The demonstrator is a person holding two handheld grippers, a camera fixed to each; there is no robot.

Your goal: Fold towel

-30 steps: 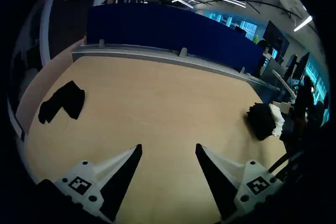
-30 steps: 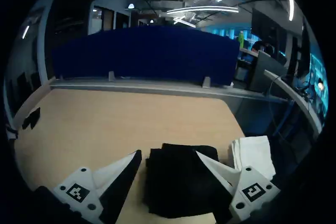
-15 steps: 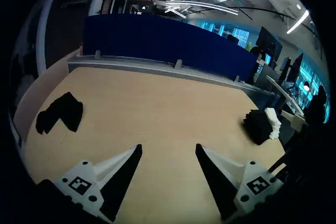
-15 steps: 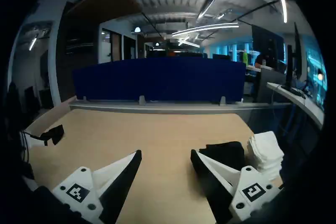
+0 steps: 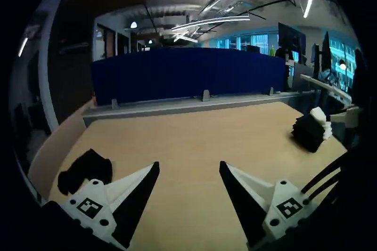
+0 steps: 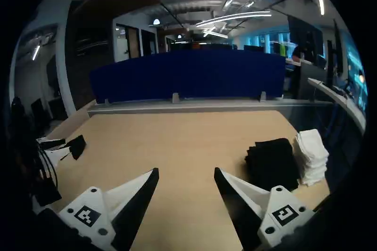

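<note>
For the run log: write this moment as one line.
left claw open, empty | right claw open, empty | black towel crumpled on table, ungrasped | black stack beside white stack

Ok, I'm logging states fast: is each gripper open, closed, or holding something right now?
Left gripper: open, holding nothing.
Right gripper: open, holding nothing.

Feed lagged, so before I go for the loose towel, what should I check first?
Left tongs open, holding nothing: ok.
Right tongs open, holding nothing: ok.
Loose towel between either tongs: not ok, it lies crumpled by the desk's left edge.
Towel corners findable: cannot tell.
Black stack and white stack tidy, side by side on the right: ok.
</note>
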